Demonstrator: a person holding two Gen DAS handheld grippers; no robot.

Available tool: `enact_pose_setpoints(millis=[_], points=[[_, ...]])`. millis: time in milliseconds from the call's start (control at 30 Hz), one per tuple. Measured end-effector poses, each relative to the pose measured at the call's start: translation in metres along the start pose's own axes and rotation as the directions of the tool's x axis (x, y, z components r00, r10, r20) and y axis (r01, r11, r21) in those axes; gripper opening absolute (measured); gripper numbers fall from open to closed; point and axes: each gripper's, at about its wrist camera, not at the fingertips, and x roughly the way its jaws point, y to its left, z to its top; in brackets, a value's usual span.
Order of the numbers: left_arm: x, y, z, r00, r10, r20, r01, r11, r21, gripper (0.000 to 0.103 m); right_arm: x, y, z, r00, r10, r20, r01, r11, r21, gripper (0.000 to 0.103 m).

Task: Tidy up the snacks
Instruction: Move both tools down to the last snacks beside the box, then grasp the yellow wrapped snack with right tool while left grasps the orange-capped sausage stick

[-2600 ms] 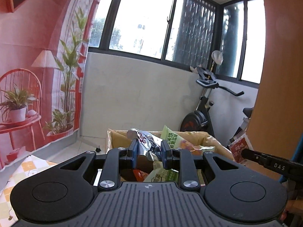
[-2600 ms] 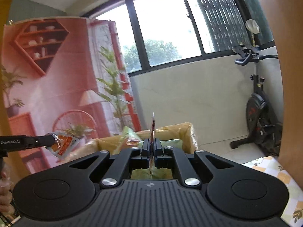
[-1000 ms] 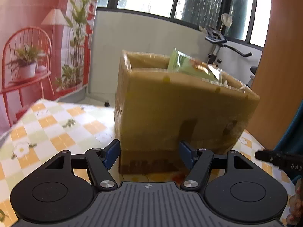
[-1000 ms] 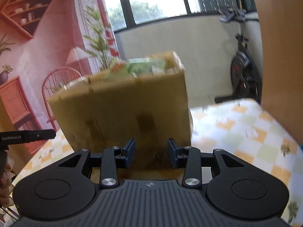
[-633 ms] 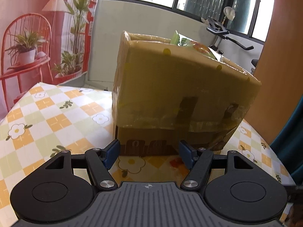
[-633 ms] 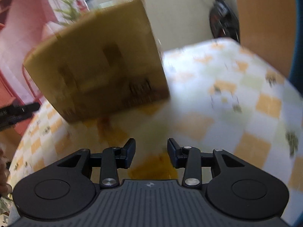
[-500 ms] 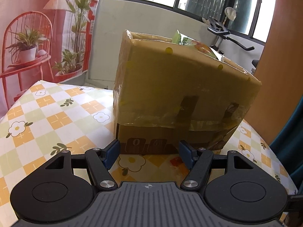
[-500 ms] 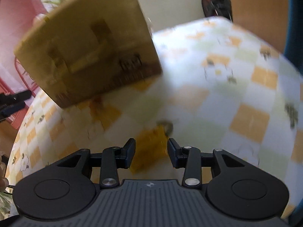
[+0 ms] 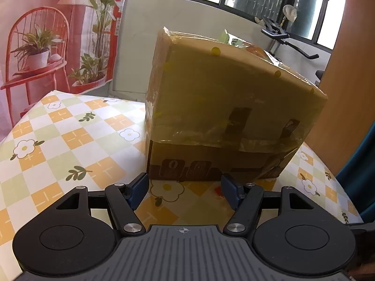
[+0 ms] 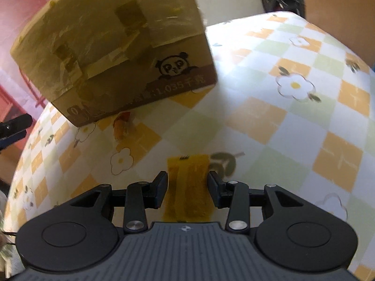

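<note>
I had the right gripper (image 10: 188, 188) spread around a flat yellow snack packet (image 10: 189, 187) lying on the surface (image 10: 293, 126), short of the cardboard box (image 10: 112, 46). It looked light, thin and crinkly, so I judged its long edges the best hold. My left gripper (image 9: 185, 190) hung wide, empty.

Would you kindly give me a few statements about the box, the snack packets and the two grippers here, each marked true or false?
1. The right gripper is open around a yellow packet. True.
2. The left gripper holds a snack. False: it is open and empty.
3. The cardboard box stands on the checked tablecloth. True.
4. The small orange packet lies inside the box. False: it lies on the cloth beside it.
</note>
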Motion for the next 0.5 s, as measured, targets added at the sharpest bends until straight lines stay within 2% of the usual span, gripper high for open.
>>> enact_pose_setpoints(millis=[300,500], points=[[0.007,-0.003,-0.006,0.999,0.014,-0.031,-0.015,1.0,-0.013,0.07,0.003,0.025,-0.017,0.997,-0.066,0.025,0.071,0.965,-0.253,0.044],[0.011,-0.01,-0.013,0.999,0.006,-0.052,-0.006,1.0,-0.008,0.07,0.004,0.034,-0.026,0.996,-0.082,0.043,0.092,0.938,-0.334,0.049]])
